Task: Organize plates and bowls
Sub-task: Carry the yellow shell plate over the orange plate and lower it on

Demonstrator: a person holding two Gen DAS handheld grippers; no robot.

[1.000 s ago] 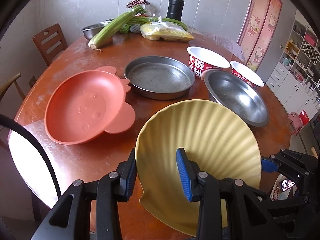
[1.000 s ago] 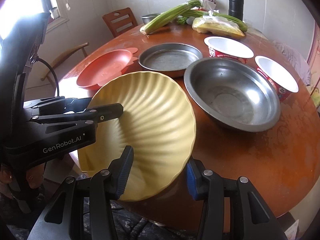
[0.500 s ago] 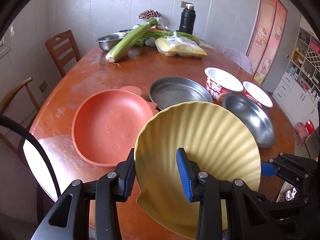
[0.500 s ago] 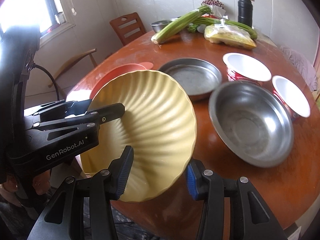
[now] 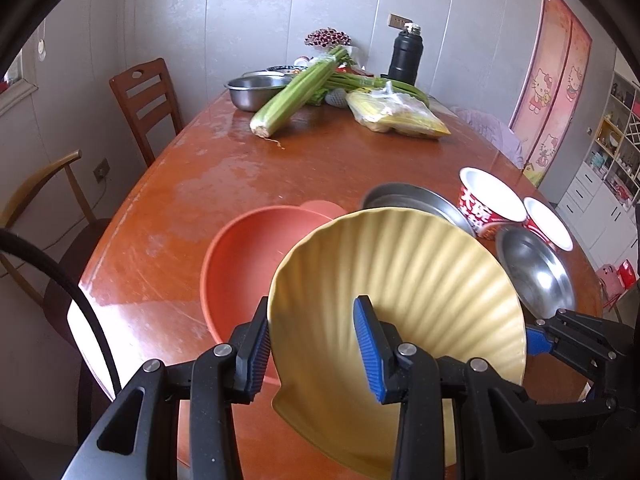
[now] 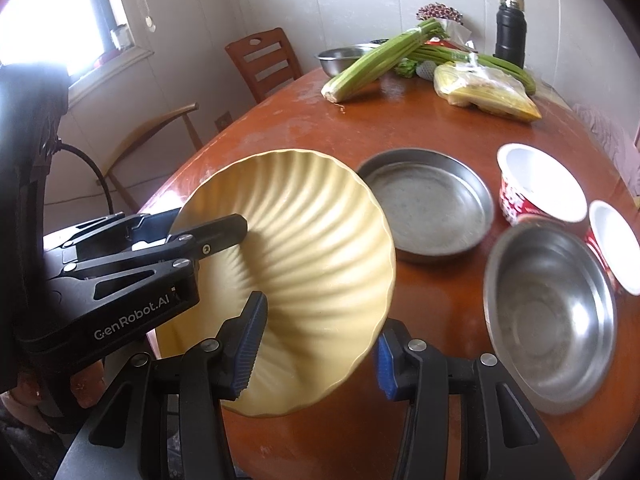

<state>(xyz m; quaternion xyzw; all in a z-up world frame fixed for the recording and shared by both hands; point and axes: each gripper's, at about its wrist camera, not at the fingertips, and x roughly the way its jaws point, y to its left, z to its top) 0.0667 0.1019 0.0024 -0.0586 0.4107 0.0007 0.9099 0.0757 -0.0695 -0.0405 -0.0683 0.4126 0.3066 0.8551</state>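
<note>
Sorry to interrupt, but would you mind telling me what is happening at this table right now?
A person with a gripper in each hand holds a ribbed yellow plate tilted above the wooden table. The left gripper and the right gripper each clamp its rim on opposite sides. Beneath it sits an orange plate; a flat steel pan, a steel bowl and two red paper bowls wait nearby.

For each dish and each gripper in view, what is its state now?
Yellow bowl: lifted off the table, tilted, held by both grippers.
Left gripper: shut on the bowl's rim.
Right gripper: shut on the bowl's rim.
Orange plate: flat on the table, empty.
Round metal pan: upright, empty.
Steel bowl: upright, empty.
</note>
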